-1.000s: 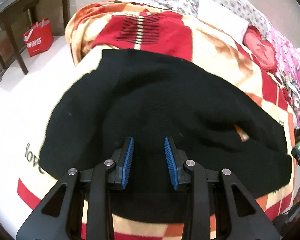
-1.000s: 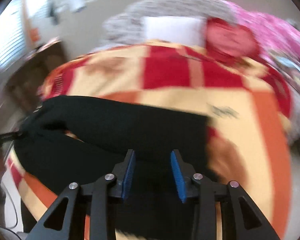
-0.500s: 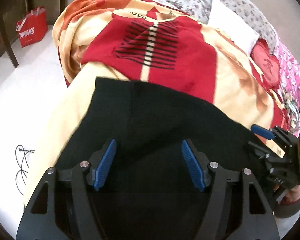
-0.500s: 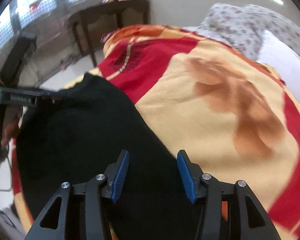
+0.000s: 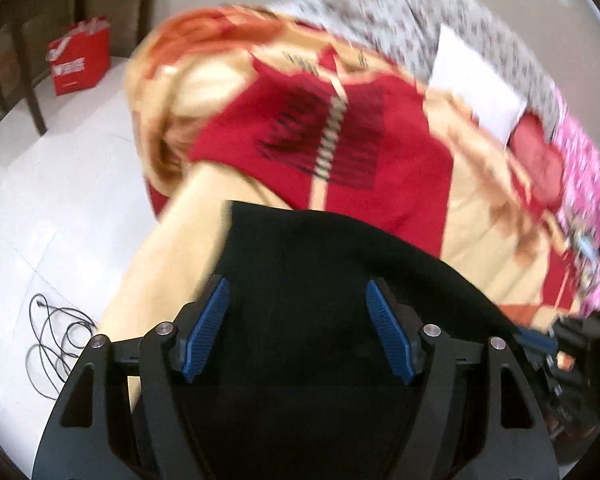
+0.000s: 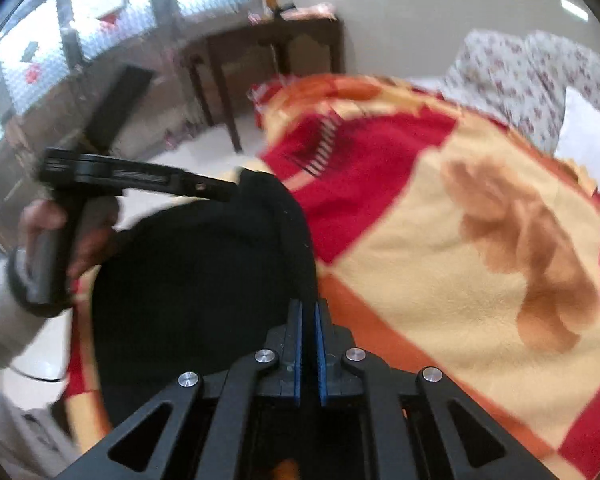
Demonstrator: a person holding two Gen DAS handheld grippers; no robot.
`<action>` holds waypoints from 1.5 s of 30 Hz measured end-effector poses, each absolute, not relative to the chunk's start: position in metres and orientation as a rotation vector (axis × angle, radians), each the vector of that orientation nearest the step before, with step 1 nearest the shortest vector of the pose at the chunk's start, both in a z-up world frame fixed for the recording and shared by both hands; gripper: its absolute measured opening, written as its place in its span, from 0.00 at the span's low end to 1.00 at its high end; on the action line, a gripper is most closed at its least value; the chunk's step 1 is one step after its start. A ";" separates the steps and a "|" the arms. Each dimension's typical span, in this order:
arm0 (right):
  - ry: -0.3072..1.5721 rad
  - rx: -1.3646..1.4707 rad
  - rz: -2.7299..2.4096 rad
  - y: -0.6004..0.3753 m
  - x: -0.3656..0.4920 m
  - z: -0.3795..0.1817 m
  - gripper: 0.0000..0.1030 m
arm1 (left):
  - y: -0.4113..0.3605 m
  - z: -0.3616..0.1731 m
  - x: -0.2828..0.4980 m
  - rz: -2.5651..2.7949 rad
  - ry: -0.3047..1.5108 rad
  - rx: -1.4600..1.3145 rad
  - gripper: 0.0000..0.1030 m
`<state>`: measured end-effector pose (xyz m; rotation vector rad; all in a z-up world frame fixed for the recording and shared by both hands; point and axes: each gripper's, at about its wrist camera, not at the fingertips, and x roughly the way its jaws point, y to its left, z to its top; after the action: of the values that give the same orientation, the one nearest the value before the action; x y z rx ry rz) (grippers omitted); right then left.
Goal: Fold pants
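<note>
Black pants (image 5: 340, 248) lie folded on a red, orange and cream blanket (image 5: 480, 220) on the bed. My left gripper (image 5: 296, 284) hovers over the pants near their far left corner. Its jaws are opening wide; the cloth lies under them and the pads do not touch it. In the right wrist view the pants (image 6: 200, 272) bulge to the left, and the left gripper (image 6: 224, 192), held by a hand (image 6: 44, 220), reaches their far corner. My right gripper (image 6: 309, 304) has its jaws closed to a thin slit on the pants' right edge.
A red paper bag (image 5: 80, 62) and a loose black cable (image 5: 56, 344) are on the white floor to the bed's left. A dark wooden table (image 6: 268, 48) stands by the window. A white pillow (image 5: 476, 84), floral bedding (image 6: 512, 68) and pink fabric (image 5: 588, 184) lie at the bed's head.
The left gripper's jaws spread wide and it shifted toward the pants' left end. The right gripper swung and rolled to the pants' right edge, and its jaws went from open to shut.
</note>
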<state>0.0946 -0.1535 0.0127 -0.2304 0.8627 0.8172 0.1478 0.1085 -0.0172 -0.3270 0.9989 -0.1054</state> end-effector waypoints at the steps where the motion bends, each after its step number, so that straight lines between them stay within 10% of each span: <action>1: 0.846 -0.228 0.829 -0.154 0.082 0.021 0.05 | 0.117 -0.011 0.138 -0.089 0.978 -0.336 0.69; 18: 0.958 -0.102 0.884 -0.127 -0.050 -0.029 0.06 | 0.164 0.005 0.021 -0.041 0.899 -0.430 0.76; 22: 0.936 -0.113 0.824 -0.137 -0.055 -0.013 0.29 | 0.143 0.001 0.018 -0.079 0.909 -0.396 0.76; 27: 0.868 0.020 0.681 -0.172 -0.026 0.016 0.31 | 0.115 -0.004 0.023 -0.089 0.914 -0.308 0.76; 45: 0.971 -0.009 0.439 -0.156 0.061 -0.037 0.07 | 0.097 -0.049 -0.001 -0.023 0.954 -0.114 0.76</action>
<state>0.0609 -0.1555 -0.0373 -0.0092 0.9707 0.4394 -0.0005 0.0969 -0.0486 -0.1141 0.9537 -0.0232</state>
